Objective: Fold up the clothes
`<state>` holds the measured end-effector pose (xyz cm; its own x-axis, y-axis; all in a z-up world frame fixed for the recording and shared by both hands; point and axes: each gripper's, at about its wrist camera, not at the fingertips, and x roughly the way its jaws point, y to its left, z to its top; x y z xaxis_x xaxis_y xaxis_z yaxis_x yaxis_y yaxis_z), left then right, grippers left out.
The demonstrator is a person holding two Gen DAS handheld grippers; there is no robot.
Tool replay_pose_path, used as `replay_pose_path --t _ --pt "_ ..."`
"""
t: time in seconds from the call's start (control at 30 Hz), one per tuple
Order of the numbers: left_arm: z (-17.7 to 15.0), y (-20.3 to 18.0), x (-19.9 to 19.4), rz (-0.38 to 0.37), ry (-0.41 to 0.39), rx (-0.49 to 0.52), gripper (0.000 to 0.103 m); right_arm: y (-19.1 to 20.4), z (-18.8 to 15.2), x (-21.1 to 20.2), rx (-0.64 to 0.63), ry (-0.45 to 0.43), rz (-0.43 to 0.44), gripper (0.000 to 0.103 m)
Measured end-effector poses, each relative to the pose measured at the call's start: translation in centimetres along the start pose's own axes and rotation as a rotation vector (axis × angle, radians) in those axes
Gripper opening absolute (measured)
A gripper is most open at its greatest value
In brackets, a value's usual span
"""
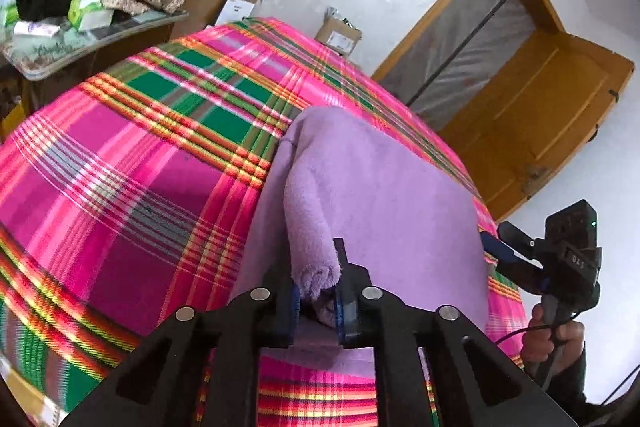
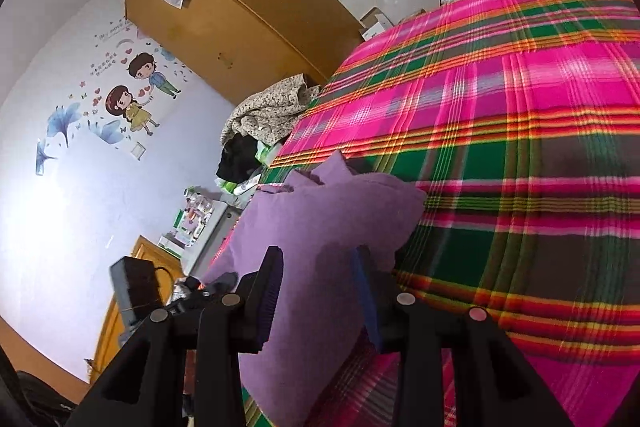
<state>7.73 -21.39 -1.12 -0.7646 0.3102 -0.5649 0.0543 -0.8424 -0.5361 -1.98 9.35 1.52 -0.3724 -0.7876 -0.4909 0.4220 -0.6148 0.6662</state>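
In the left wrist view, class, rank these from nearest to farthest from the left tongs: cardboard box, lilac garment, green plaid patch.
1. lilac garment, pinched in the left tongs
2. green plaid patch, mid-bed, left
3. cardboard box, beyond the bed

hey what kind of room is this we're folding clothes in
Most likely a bedroom: a bed under a pink plaid cover, a tall wooden wardrobe, and cartoon couple stickers on the wall.

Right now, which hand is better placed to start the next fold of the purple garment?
Left, probably. The left gripper already pinches a rolled end of the purple garment. The right gripper has cloth between its jaws, but they stand wide.
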Motion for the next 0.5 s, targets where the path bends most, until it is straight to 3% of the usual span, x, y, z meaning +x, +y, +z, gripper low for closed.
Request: replay_pose_path --t 0.13,0.23,0.33,0.5 --pt "0.5 0.2 -2.0 0.046 -0.055 0.03 0.019 0.2 0.1 0.0 -0.02 -0.004 -0.024 0.038" --pt "1.1 0.6 -3.4 0.086 -0.097 0.031 0.019 0.4 0.2 0.3 -0.039 0.003 -0.045 0.029" --pt "1.3 -0.6 -4.0 0.061 -0.131 0.082 0.019 0.9 0.3 0.8 -0.069 0.008 -0.066 0.025" --pt "0.3 -2.6 -1.6 0.035 -0.053 0.185 0.023 1.7 0.0 1.4 -0.126 0.034 -0.121 0.024"
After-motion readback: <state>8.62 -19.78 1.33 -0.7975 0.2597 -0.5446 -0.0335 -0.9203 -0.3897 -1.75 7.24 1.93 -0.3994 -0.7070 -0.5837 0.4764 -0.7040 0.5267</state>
